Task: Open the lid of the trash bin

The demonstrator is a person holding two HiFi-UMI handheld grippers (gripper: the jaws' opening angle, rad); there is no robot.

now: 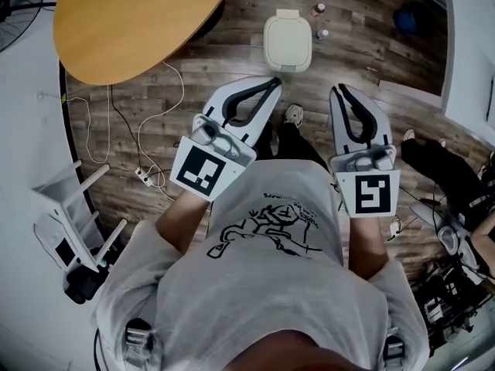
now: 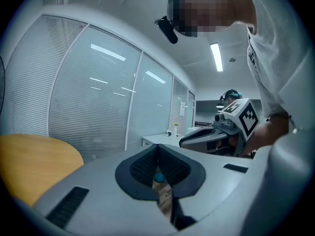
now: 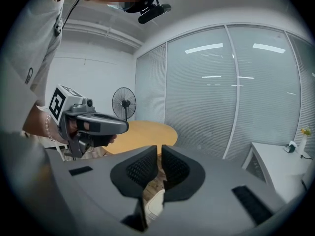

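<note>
Head view: the white trash bin (image 1: 288, 66) stands on the wooden floor (image 1: 363, 52) at 12 o'clock, its lid (image 1: 287, 37) down. The 2 claws are held level above the floor, well short of the bin. The left claw (image 1: 274, 83) lies at 11 o'clock from the person's chest and the right claw (image 1: 340, 91) at 1 o'clock. A round wooden table (image 1: 139, 22) fills the 11 o'clock corner.

Left gripper view: the left claw (image 2: 158, 149) has its pads together at the tips, with nothing between them. The right claw (image 2: 184, 140) shows at 2 o'clock.

Right gripper view: the right claw (image 3: 160, 156) stands narrowly apart and empty. Part of the bin (image 3: 155, 205) shows at 6 o'clock beneath the pads. The left claw (image 3: 125, 127) is at 9 o'clock, with a fan (image 3: 123, 103) behind it.
</note>
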